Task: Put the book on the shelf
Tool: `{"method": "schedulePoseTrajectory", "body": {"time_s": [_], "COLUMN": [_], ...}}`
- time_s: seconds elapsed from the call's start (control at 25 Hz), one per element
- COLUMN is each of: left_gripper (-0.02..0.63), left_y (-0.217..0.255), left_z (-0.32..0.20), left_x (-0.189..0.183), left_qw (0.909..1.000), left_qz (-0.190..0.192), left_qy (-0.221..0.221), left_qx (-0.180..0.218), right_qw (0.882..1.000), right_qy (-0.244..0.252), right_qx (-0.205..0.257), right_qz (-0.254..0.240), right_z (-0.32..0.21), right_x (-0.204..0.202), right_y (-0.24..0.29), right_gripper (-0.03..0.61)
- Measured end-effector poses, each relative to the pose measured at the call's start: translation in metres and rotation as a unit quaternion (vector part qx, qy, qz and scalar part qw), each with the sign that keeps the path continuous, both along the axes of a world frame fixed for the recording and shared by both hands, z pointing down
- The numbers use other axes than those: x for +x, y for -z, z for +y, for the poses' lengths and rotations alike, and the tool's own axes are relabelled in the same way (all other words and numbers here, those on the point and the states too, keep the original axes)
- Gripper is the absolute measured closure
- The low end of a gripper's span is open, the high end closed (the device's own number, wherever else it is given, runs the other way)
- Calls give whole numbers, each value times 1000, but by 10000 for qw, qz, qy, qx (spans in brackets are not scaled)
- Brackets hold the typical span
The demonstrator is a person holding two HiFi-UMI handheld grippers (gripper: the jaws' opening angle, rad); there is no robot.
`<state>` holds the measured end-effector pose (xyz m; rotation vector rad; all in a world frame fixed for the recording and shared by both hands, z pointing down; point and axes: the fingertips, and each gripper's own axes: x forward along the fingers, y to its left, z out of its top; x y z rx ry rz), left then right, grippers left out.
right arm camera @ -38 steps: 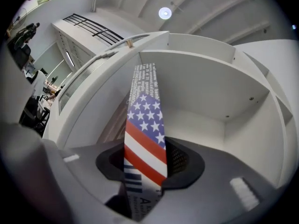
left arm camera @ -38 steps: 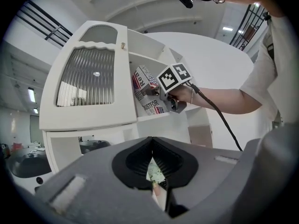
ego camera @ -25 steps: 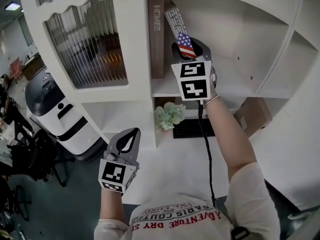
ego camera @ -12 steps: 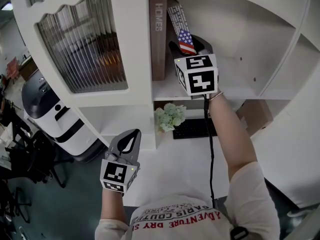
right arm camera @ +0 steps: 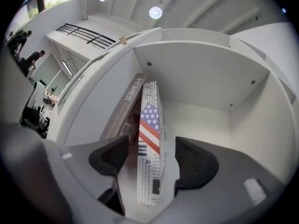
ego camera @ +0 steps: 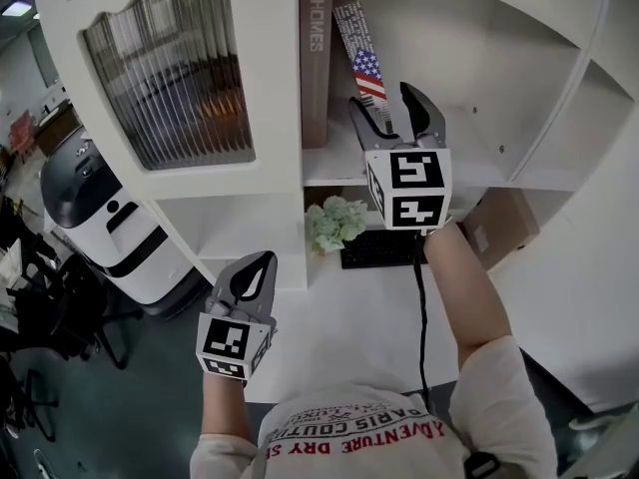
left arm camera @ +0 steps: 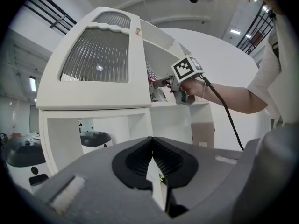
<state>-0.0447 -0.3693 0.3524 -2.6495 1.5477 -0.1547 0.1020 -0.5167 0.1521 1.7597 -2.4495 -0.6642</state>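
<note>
A thin book with a flag on its spine (ego camera: 361,53) stands on the white shelf (ego camera: 474,168), leaning left against a brown book (ego camera: 316,58). My right gripper (ego camera: 384,108) is at the shelf's front edge, and its jaws have just been opening. In the right gripper view the flag book (right arm camera: 150,134) stands between the two pads (right arm camera: 194,160) with a gap on each side, so nothing presses on it. My left gripper (ego camera: 252,267) hangs low in front of the cabinet, shut and empty; its own view shows the jaws meeting (left arm camera: 152,160).
A ribbed glass cabinet door (ego camera: 165,78) is left of the shelf bay. Below the shelf are a small plant (ego camera: 334,223), a keyboard (ego camera: 384,252) and a cardboard box (ego camera: 499,223). A white wheeled robot (ego camera: 100,218) stands on the floor at the left.
The right gripper's jaws have spread apart and drawn back a little from the shelf. The flag book stays leaning on the brown book. The left gripper has barely moved.
</note>
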Motion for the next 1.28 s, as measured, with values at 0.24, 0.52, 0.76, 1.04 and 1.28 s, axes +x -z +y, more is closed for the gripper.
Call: {"method": "schedulePoseTrajectory", "body": {"time_s": [0.24,0.52,0.76,1.04,1.28], "left_gripper": [607,607,607,607,607], "left_y": [0,4,8,17,11], "left_z": [19,44,53,57,52], "left_x": [7,19,25,28,30], "left_qw": [10000,9999,9997,9994,9993], "left_qz": [55,-72,29,176,134], "left_qy": [-7,10,-26,-82,-144], "left_qx": [-2,142,238,281,314], "right_qw": [9993,9957,9957,9924,9893], "right_qy": [201,487,601,837,820], "right_qx": [-81,-159,-177,-473,-728], "right_qz": [-308,-776,-681,-763,-967], "right_z": [46,108,142,170,171], "right_x": [14,36,46,57,64], "right_y": [-22,-60,-102,-148,-177], "right_gripper": [299,531,578,578,578]}}
